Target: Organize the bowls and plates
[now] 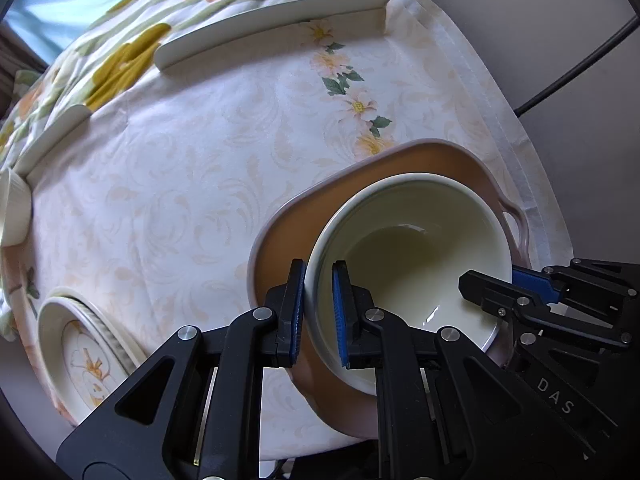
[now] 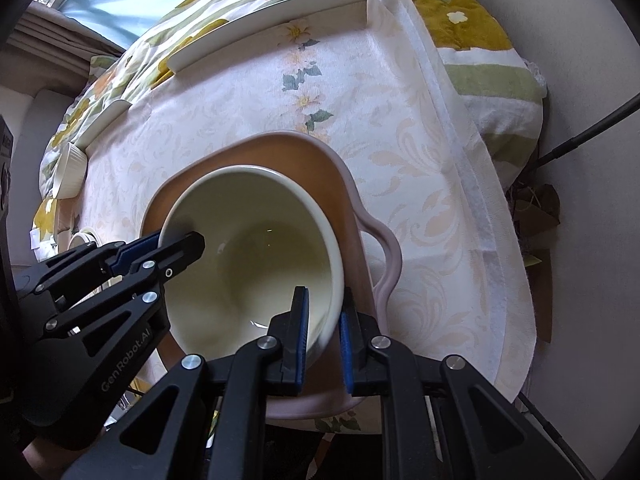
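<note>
Left tool (image 1: 319, 312), right tool (image 2: 323, 334) pinch bowl (image 1: 412, 264) rim (opposite sides).

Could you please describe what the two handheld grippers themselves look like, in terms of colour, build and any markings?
Both are matte black, built from angular linkage arms with triangular cut-outs and round silver pivot pins. The left gripper and the right gripper each carry two flat fingers faced with ribbed blue pads. Pale lettering marks the bodies: "DAS" on the right one, "GenRobot.AI" on the left. No sleeves or hands are clearly visible.
</note>
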